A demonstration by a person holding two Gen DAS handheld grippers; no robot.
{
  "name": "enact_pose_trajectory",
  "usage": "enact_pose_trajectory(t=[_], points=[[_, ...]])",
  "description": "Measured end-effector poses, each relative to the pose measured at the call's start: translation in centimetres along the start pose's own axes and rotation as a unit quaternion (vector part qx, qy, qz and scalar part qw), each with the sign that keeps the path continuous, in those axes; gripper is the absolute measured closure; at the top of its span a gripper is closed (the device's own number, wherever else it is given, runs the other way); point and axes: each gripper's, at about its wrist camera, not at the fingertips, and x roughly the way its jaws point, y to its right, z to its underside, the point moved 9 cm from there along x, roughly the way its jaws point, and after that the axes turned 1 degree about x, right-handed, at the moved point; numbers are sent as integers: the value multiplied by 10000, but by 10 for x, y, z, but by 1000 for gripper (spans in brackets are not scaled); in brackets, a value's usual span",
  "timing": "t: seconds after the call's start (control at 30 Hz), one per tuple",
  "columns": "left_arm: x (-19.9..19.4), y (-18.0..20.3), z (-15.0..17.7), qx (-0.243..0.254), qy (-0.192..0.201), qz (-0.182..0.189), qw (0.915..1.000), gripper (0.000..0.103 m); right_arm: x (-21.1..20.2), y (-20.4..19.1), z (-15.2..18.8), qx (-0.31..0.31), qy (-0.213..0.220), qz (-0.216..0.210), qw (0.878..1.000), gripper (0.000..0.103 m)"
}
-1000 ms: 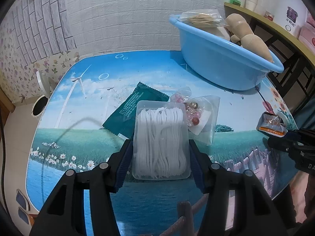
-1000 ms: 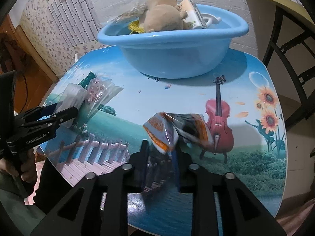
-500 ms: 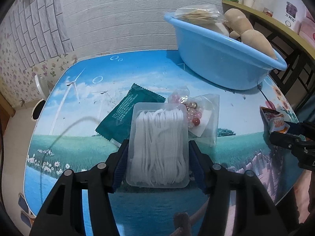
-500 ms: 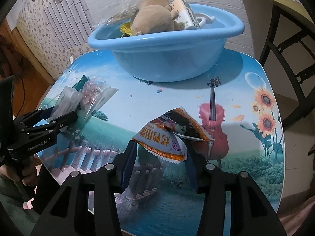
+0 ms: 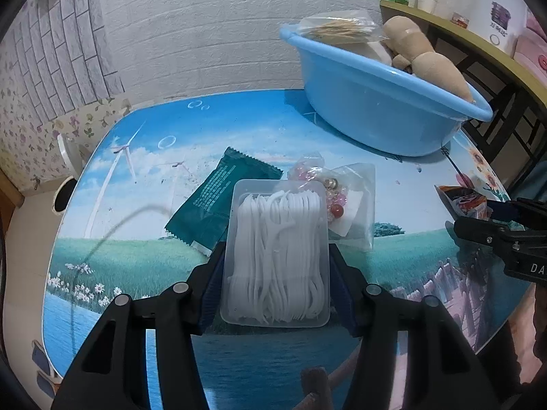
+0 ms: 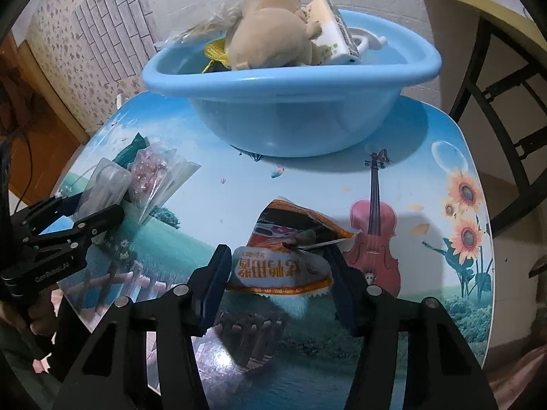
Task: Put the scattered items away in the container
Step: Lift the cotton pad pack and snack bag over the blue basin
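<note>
My left gripper [image 5: 275, 263] is shut on a clear plastic box of white floss picks [image 5: 276, 256] and holds it just above the table. My right gripper [image 6: 278, 266] is shut on an orange snack packet [image 6: 283, 259], which shows at the right edge of the left wrist view [image 5: 461, 201]. The blue basin [image 6: 290, 116] stands at the back of the table and holds a tan plush toy [image 6: 270, 37], a white pack [image 6: 333, 34] and a bag of sticks [image 5: 338, 29]. A dark green sachet [image 5: 212, 205] and a clear bag of beads [image 5: 336, 198] lie on the table.
The table [image 6: 427, 177] has a printed picture top and rounded edges. A brick-pattern wall [image 5: 205, 27] is behind it. A wooden shelf on a dark metal frame [image 6: 495, 68] stands to the right of the basin. The left gripper shows at the left of the right wrist view [image 6: 68, 225].
The left gripper has lifted the floss box slightly. The right gripper's jaws have spread wider around the snack packet, which has turned flat and faces up, and it has moved closer to the basin.
</note>
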Motion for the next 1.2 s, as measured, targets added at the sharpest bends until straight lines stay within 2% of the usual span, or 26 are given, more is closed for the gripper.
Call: enact_pose_trajectory(t=[0.5,0.8,1.2], points=[[-38,6,-13,-41,342,46,9994,47,-30,-14,4,-56,204,-145,9997,58],[-63,9,-30,-51,597,59,9982,47,-52,-26,-5,-129,492,-281,9983,62],[-73,14,-42,-78,672,129,9976,47,-76,-38,-17,-132,698,-545,9960,62]])
